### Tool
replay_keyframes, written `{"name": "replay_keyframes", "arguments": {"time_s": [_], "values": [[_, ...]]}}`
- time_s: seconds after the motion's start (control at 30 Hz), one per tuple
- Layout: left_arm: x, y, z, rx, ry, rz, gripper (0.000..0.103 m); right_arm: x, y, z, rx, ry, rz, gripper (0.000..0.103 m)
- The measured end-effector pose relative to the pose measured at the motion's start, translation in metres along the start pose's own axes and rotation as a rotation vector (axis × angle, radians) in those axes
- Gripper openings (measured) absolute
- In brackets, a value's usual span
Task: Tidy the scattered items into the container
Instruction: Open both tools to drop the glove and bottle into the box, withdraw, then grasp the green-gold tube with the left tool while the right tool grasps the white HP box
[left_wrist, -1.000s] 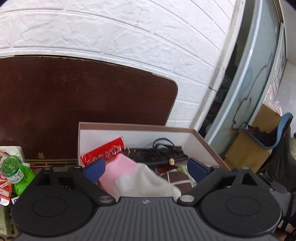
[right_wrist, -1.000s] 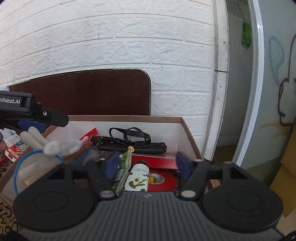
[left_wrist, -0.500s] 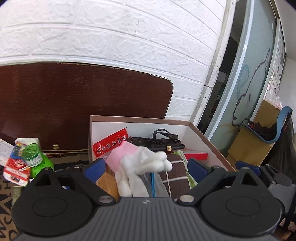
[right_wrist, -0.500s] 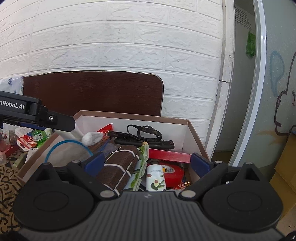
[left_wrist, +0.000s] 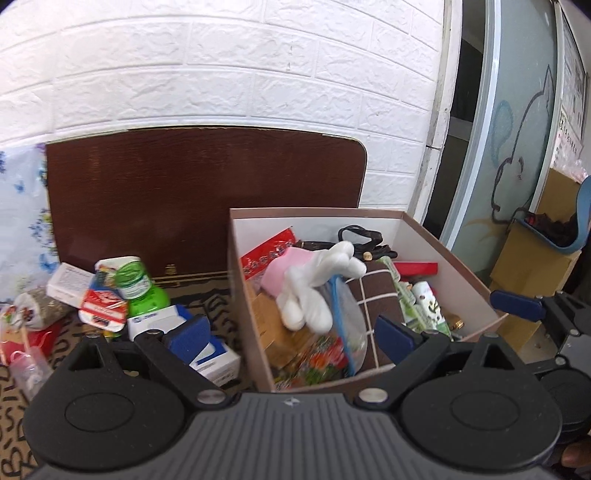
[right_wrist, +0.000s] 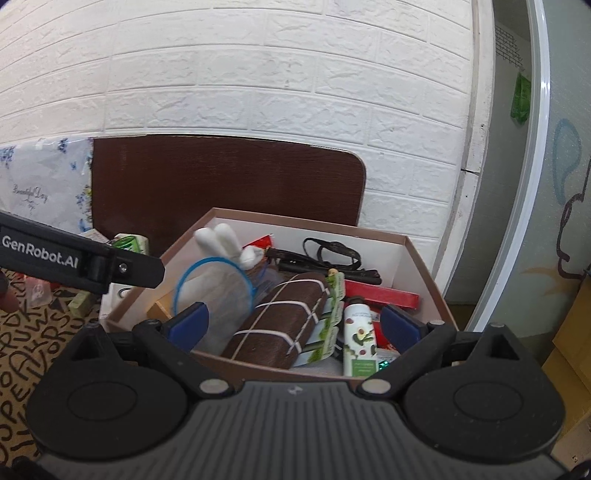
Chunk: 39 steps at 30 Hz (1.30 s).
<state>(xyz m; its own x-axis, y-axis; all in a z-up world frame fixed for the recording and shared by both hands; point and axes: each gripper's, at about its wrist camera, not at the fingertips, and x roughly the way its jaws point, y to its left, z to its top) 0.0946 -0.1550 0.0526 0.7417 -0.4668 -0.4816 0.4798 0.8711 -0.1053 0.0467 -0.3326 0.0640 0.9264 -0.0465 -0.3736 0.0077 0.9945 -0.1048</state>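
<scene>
A brown-rimmed cardboard box (left_wrist: 236, 280) (right_wrist: 424, 273) holds several items: a white glove (left_wrist: 314, 284) (right_wrist: 221, 240) on a clear blue-rimmed bag (left_wrist: 341, 314) (right_wrist: 214, 291), a brown striped roll (right_wrist: 280, 325), a black strap (right_wrist: 325, 254) and a small bottle (right_wrist: 358, 332). My left gripper (left_wrist: 291, 334) is open and empty above the box's near left corner. My right gripper (right_wrist: 295, 319) is open and empty above the box's near edge. Scattered items lie left of the box: a green bottle (left_wrist: 136, 288), a white-blue box (left_wrist: 210, 354) and red-white packets (left_wrist: 99, 310).
A dark brown board (left_wrist: 184, 192) leans on the white brick wall behind the box. A patterned mat (right_wrist: 26, 343) covers the floor. A glass door (left_wrist: 517, 147) and cardboard boxes (left_wrist: 528, 266) stand to the right. The left gripper's arm (right_wrist: 74, 258) crosses the right wrist view.
The white glove left my left gripper and now lies in the box. Both grippers have pulled back and up from the box; the left one shifted left, showing the scattered items.
</scene>
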Motion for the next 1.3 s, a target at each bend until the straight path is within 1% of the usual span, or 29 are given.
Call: {"name": "replay_keyframes", "arguments": {"time_s": [0.07, 0.17, 0.27, 0.4, 0.6, 0.7, 0.77, 0.83, 0.93, 1.0, 1.03, 1.13, 1.17, 1.2, 1.3], "values": [[-0.01, 0.003, -0.007, -0.005, -0.009, 0.011, 0.098, -0.005, 0.007, -0.001, -0.011, 0.003, 0.013, 0.097], [-0.026, 0.014, -0.023, -0.042, -0.02, 0.021, 0.098, -0.014, 0.019, -0.003, -0.02, 0.005, 0.04, 0.097], [-0.039, 0.029, -0.043, -0.08, -0.014, 0.048, 0.098, -0.02, 0.037, -0.008, -0.038, 0.016, 0.091, 0.097], [-0.051, 0.057, -0.069, -0.135, 0.002, 0.1, 0.098, -0.023, 0.07, -0.017, -0.084, 0.038, 0.185, 0.097], [-0.058, 0.11, -0.101, -0.261, 0.04, 0.196, 0.098, -0.016, 0.123, -0.026, -0.144, 0.071, 0.333, 0.097], [-0.057, 0.133, -0.109, -0.301, 0.051, 0.228, 0.097, -0.01, 0.147, -0.029, -0.171, 0.087, 0.402, 0.097], [-0.054, 0.145, -0.11, -0.317, 0.046, 0.238, 0.097, -0.003, 0.163, -0.029, -0.205, 0.094, 0.423, 0.096], [-0.048, 0.155, -0.108, -0.335, 0.044, 0.24, 0.096, 0.003, 0.176, -0.028, -0.249, 0.087, 0.418, 0.096], [-0.036, 0.165, -0.105, -0.352, 0.042, 0.22, 0.095, 0.016, 0.189, -0.024, -0.301, 0.068, 0.391, 0.096], [-0.023, 0.17, -0.101, -0.35, 0.042, 0.206, 0.091, 0.027, 0.193, -0.023, -0.336, 0.058, 0.364, 0.095], [-0.016, 0.173, -0.099, -0.347, 0.045, 0.199, 0.09, 0.033, 0.197, -0.024, -0.357, 0.056, 0.345, 0.094], [0.007, 0.181, -0.093, -0.349, 0.056, 0.191, 0.083, 0.05, 0.21, -0.027, -0.436, 0.038, 0.285, 0.091], [0.015, 0.184, -0.091, -0.352, 0.062, 0.193, 0.077, 0.056, 0.215, -0.03, -0.468, 0.033, 0.262, 0.089], [0.024, 0.188, -0.089, -0.357, 0.067, 0.196, 0.075, 0.062, 0.22, -0.032, -0.503, 0.028, 0.235, 0.085], [0.046, 0.195, -0.085, -0.36, 0.079, 0.208, 0.073, 0.081, 0.234, -0.042, -0.585, 0.022, 0.166, 0.079]]}}
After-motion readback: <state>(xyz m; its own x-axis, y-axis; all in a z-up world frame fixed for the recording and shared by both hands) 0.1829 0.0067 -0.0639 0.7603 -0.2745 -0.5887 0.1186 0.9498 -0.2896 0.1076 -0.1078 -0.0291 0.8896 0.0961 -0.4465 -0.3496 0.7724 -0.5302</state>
